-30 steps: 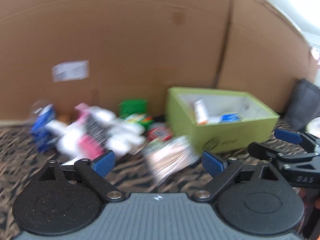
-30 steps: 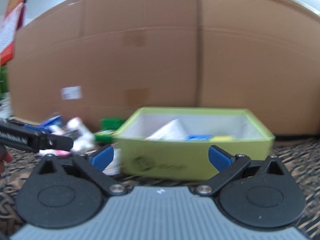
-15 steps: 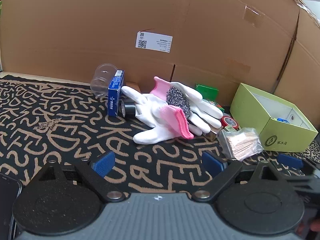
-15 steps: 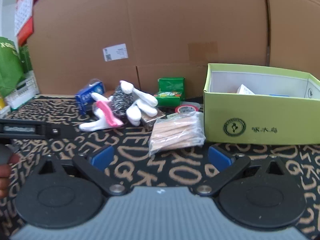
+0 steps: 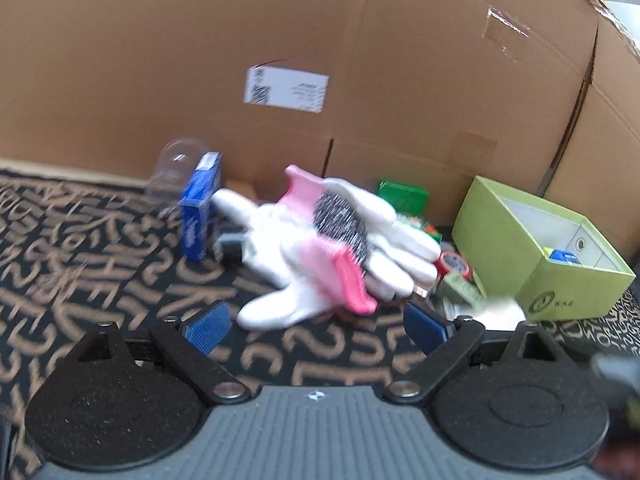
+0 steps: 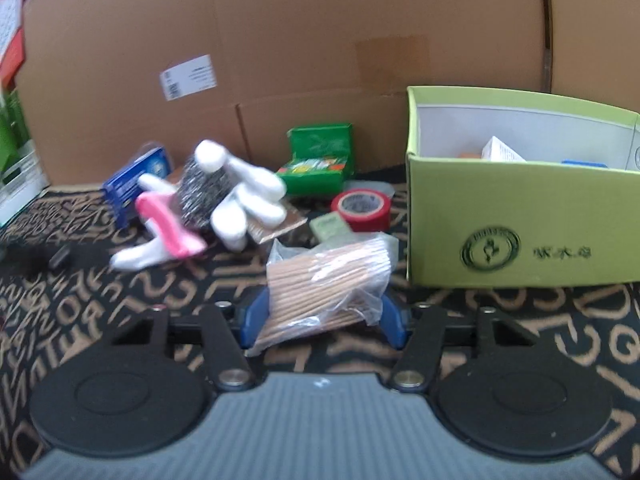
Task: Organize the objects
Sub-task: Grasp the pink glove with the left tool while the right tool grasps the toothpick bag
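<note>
The right tongs (image 6: 322,318), wide open a moment earlier, were closing around the clear plastic bag of thin wooden sticks (image 6: 326,280) lying on the letter-patterned tabletop (image 6: 120,312) beside the lime-green cardboard box (image 6: 516,240), likely its destination, while the left tongs (image 5: 316,328) hung open before the white-and-pink gloves (image 5: 320,252).

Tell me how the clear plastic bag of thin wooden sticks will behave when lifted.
Clear plastic bag of thin wooden sticks: probably light. The film looks loose and crinkled, so it may slip. The right gripper jaws are closing with the bag between them; the far end may sag.
</note>
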The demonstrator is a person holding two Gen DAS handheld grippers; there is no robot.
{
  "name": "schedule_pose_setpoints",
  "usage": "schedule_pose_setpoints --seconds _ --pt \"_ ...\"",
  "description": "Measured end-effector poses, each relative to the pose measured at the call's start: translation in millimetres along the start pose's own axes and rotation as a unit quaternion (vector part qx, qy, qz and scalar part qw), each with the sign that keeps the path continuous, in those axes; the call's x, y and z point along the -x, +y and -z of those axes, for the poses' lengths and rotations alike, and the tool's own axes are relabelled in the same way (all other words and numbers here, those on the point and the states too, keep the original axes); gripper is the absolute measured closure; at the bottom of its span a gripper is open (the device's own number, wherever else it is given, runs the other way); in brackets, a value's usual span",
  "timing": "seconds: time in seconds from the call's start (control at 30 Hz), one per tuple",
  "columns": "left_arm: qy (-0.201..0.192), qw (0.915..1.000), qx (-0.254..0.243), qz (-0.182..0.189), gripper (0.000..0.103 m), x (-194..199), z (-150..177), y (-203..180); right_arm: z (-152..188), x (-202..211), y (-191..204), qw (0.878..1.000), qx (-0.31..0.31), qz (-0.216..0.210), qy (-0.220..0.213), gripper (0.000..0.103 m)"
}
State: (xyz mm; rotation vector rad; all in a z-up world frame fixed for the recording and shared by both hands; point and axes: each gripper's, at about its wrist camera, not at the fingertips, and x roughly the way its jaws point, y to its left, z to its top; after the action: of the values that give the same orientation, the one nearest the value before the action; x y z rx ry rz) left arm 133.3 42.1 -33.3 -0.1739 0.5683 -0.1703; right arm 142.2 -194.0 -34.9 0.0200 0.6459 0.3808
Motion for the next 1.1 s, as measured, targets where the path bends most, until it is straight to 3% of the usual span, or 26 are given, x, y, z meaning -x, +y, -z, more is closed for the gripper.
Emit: schedule_pose_setpoints --seconds 0.13,0.2,0.23,0.27,0.3,0.33,0.43,0.5,0.57,0.63,0.7,0.77,0.8,0.83,0.93,1.0,1.1 --pt "-0.009 0.9998 -0.015 -0.006 0.008 -29 -12 -11 16 32 -1 0.999 -0.007 -0.029 0.012 0.048" --pt "-0.007 0.9995 -0.02 -0.023 0.018 -44 -16 -12 22 45 -1 0.999 -0.012 -0.034 0.016 0.048" --pt "0.0 0.9995 -0.02 -0.025 0.045 -50 -17 -11 25 50 -1 0.999 -0.014 -0.036 0.016 0.048" --pt "0.017 0.9995 -0.021 -0.018 0.084 -56 -17 -8 27 53 -1 0.999 -0.018 -0.035 0.017 0.048" --pt "0.038 0.9992 -0.014 -0.003 0.096 -60 -16 -4 27 56 -1 0.999 -0.02 -0.035 0.017 0.048" --pt "0.05 0.9987 -0.002 0.006 0.096 -59 -14 2 27 57 -1 0.999 -0.022 -0.035 0.016 0.047" --pt "0.046 0.9987 -0.02 0.007 0.097 -35 -1 7 25 60 1 0.999 -0.017 -0.032 0.007 0.037" --pt "0.051 0.9981 -0.025 0.025 0.097 -9 9 12 23 61 4 0.999 -0.011 -0.033 -0.002 0.023" --pt "0.057 0.997 -0.028 0.044 0.097 20 20 16 22 60 8 0.999 -0.006 -0.033 -0.009 0.014" --pt "0.061 0.9965 -0.043 0.039 0.096 44 30 13 23 60 13 1.0 0.004 -0.027 -0.01 0.01" --pt "0.06 0.9964 -0.054 0.028 0.081 57 36 10 25 58 19 1.0 0.018 -0.019 -0.003 0.004" --pt "0.052 0.9967 -0.058 0.023 0.037 60 35 10 28 55 25 0.999 0.031 -0.013 0.003 0.004" --pt "0.041 0.9974 -0.058 0.015 0.029 60 33 9 29 53 28 0.999 0.035 -0.012 0.007 0.004" --pt "0.028 0.9979 -0.058 0.001 0.025 60 32 7 30 51 30 0.999 0.039 -0.01 0.01 0.004" --pt "0.008 0.9969 -0.071 -0.031 0.023 42 23 1 33 44 35 0.999 0.046 0.006 0.014 0.004" --pt "0.019 0.9958 -0.069 -0.057 0.023 26 19 0 34 42 36 0.999 0.05 0.013 0.018 0.006" --pt "0.041 0.9952 -0.067 -0.058 0.023 8 17 1 36 46 36 0.999 0.047 0.012 0.012 0.006"
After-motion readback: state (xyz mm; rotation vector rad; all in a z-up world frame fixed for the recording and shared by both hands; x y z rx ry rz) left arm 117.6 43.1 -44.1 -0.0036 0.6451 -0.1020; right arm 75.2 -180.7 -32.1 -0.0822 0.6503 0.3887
